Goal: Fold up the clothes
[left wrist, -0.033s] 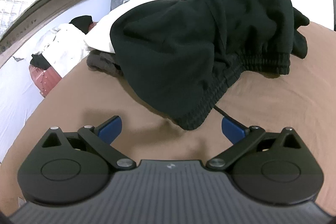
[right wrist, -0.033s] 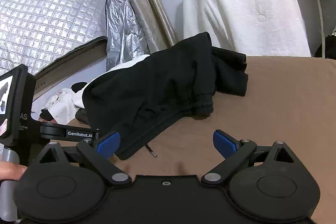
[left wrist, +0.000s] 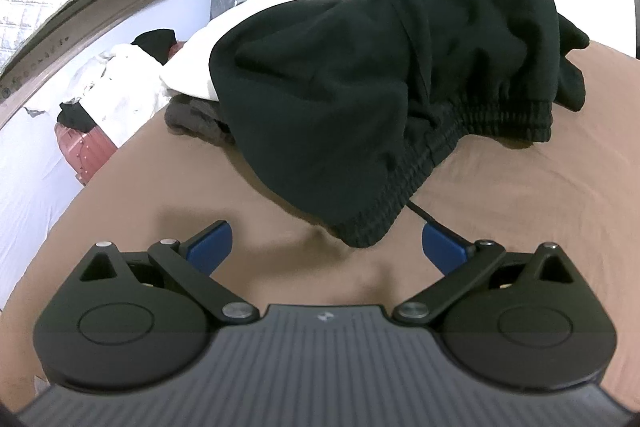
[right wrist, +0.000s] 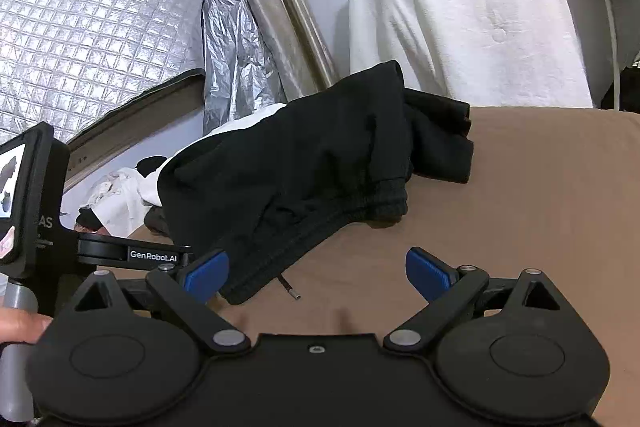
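The left gripper (left wrist: pixel 326 247) stands wide open with nothing between its blue pads, held low over the brown bed sheet (left wrist: pixel 500 195). Just beyond its fingertips lies the near corner of a black garment (left wrist: pixel 360 87), apparently sweatpants: the gathered elastic waistband (left wrist: pixel 404 195) droops toward the gripper, and a drawstring (left wrist: pixel 432 221) runs from it down to the right-hand pad, touching it or nearly so; the view does not settle which. The right gripper (right wrist: pixel 316 273) is likewise spread wide and empty, hovering over the sheet to the right of the same garment, whose waistband corner sits just beside its left pad, with the metal-tipped drawstring end (right wrist: pixel 294 293) lying on the sheet between the fingers.

Further out, the black garment is heaped in a loose, rumpled mound on the far left part of the bed, draped partly over a white cloth (left wrist: pixel 280 11) and a dark grey item (left wrist: pixel 196 117) beneath it. Another black piece (right wrist: pixel 440 143) pokes out at the mound's far right. Off the bed's left edge, more clothes (left wrist: pixel 104 83) lie in a jumble.

As for the folding, the black garment is not folded as it lies: no flat panels, no squared edges. No neat folded stack shows anywhere in either view, so the work appears to remain largely ahead, beginning with getting this piece spread flat.
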{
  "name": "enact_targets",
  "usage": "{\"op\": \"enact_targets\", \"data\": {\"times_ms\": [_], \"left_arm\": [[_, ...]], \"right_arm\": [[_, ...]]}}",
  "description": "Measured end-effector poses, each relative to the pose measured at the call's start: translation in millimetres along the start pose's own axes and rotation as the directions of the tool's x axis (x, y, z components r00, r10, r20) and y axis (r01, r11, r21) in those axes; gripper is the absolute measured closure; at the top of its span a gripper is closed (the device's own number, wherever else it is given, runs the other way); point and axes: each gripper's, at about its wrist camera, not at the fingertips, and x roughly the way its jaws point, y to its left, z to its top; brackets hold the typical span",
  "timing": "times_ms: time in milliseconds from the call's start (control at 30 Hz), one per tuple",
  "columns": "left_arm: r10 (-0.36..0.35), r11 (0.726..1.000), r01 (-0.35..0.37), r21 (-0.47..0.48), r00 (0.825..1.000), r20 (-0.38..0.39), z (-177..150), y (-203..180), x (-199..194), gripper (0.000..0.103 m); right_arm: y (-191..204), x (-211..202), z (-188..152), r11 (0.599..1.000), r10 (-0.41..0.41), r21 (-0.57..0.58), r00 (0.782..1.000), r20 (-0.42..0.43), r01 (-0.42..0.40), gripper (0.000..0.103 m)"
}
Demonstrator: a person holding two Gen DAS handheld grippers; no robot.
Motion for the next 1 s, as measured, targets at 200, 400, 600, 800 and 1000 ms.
{"op": "enact_targets", "data": {"times_ms": [200,400,600,800,1000], "left_arm": [[0.003,1.000,-0.003,0.003,1.000,-0.004,-3,-4,4,0.000],[-0.001,1.000,0.001,0.003,1.000,-0.009,-4,-6,7,0.000],[-0.011,1.000,0.011,0.006,1.000,-0.015,-6,-6,8,0.000],[-0.023,1.000,0.023,0.002,0.999,-0.028,-9,-6,10,0.000],[-0.025,1.000,0.025,0.007,0.999,-0.037,-11,-8,10,0.000]], "right_arm": [[-2,3,-3,1.000,-0.002,0.001,1.000,0.000,0.002,0.005],[3,-2,1,1.000,-0.008,0.004,1.000,-0.008,0.008,0.005],[3,3,0,1.000,-0.009,0.010,1.000,-0.013,0.009,0.005],[5,3,-1,0.999,-0.032,-0.010,0.999,-0.013,0.032,0.005],[3,6,-1,0.999,-0.036,-0.004,0.999,-0.024,0.036,0.005]]}}
